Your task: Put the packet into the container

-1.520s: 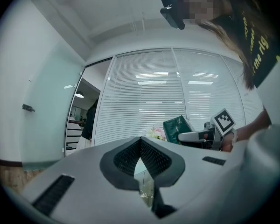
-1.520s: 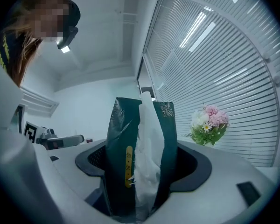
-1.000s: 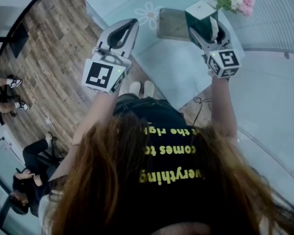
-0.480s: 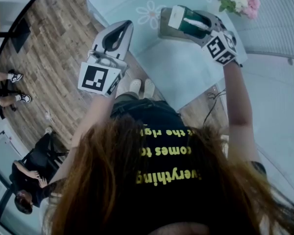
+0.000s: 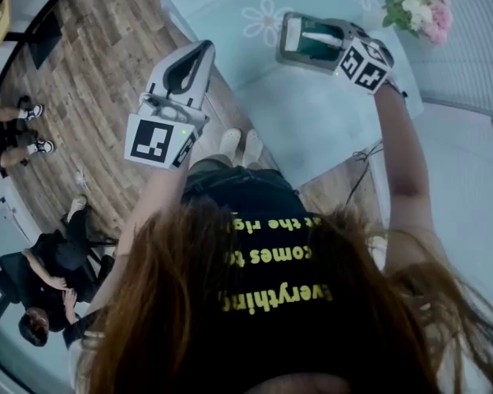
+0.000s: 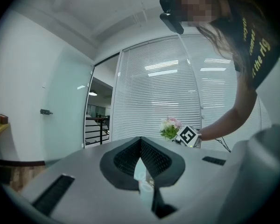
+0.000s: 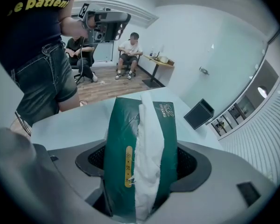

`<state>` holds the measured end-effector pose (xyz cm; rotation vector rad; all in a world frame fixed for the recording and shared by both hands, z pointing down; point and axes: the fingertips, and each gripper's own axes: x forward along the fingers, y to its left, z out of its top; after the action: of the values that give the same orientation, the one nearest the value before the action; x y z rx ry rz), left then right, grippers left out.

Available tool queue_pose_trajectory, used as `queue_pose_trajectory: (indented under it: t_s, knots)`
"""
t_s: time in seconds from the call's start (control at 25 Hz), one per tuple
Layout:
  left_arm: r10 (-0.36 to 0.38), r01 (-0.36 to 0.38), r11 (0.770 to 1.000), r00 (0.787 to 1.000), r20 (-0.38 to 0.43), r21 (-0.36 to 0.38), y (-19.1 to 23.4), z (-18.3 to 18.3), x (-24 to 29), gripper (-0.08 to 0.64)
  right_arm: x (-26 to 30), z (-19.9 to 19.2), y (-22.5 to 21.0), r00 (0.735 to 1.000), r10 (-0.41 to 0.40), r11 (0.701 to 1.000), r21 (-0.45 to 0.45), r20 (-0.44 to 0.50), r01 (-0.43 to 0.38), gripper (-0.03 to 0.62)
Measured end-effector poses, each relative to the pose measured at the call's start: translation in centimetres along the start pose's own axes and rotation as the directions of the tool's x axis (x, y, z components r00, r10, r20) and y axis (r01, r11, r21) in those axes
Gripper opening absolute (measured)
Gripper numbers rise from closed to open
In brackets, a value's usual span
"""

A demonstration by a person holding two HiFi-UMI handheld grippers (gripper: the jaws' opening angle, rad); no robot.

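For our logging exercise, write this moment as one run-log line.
step: placing | right gripper: shut on green tissue packet, over container | left gripper: shut, empty | release: not yet

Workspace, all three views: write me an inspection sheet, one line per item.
Surface: table under a pale blue cloth with daisy prints.
Job's things: green packet, white tissue showing, at the opening of the grey container; cannot tell whether it is seated.
Clutter: flower bunch near the table's far right edge.
Grippers: right gripper shut on the packet; left gripper shut, empty, held up left of the container.
Cables: dark cable hanging by the table's near edge.
Surroundings: wooden floor, seated people at left, window blinds.
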<state>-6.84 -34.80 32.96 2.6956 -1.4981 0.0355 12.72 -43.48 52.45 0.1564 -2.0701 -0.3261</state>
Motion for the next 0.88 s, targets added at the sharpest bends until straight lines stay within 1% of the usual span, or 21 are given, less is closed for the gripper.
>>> queue_pose_trajectory:
  t_s: [0.08, 0.2, 0.32, 0.4, 0.48, 0.6, 0.68, 0.88]
  knots:
    - [0.018, -0.018, 1.0, 1.0, -0.005, 0.001, 0.5, 0.0, -0.5, 0.002, 1.6, -0.6, 0.2, 0.999, 0.044, 0.999, 0.011, -0.027, -0.044, 0.373]
    - [0.026, -0.026, 1.0, 1.0, -0.002, 0.005, 0.8, 0.0, -0.9, 0.002, 3.7, -1.5, 0.3, 0.994, 0.096, 0.995, 0.034, -0.058, -0.094, 0.373]
    - [0.045, -0.045, 0.999, 0.999, -0.026, 0.01, 1.3, -0.4, -1.5, 0.002, 5.1, -2.2, 0.5, 0.984, 0.153, 0.987, 0.061, -0.087, -0.148, 0.373]
    - [0.063, -0.062, 0.998, 0.997, -0.038, 0.006, 1.8, -0.6, -1.9, 0.002, 5.8, -2.6, 0.9, 0.975, 0.194, 0.98, 0.06, -0.11, -0.189, 0.373]
    - [0.073, -0.073, 0.997, 0.997, -0.039, 0.004, 2.2, -0.7, -2.2, 0.002, 6.2, -2.7, 1.4, 0.968, 0.216, 0.976, 0.042, -0.129, -0.212, 0.374]
    - [0.072, -0.072, 0.997, 0.997, -0.02, 0.001, 2.5, -0.5, -2.4, 0.002, 6.4, -2.7, 1.8, 0.963, 0.215, 0.976, 0.013, -0.16, -0.216, 0.374]
    - [0.068, -0.068, 0.998, 0.998, -0.01, -0.001, 2.5, -0.4, -2.4, 0.002, 6.5, -2.9, 1.8, 0.964, 0.201, 0.979, 0.01, -0.175, -0.203, 0.374]
    - [0.066, -0.066, 0.998, 0.998, -0.017, -0.005, 2.3, -0.4, -2.0, 0.002, 6.4, -3.2, 1.5, 0.967, 0.195, 0.98, 0.08, -0.164, -0.184, 0.379]
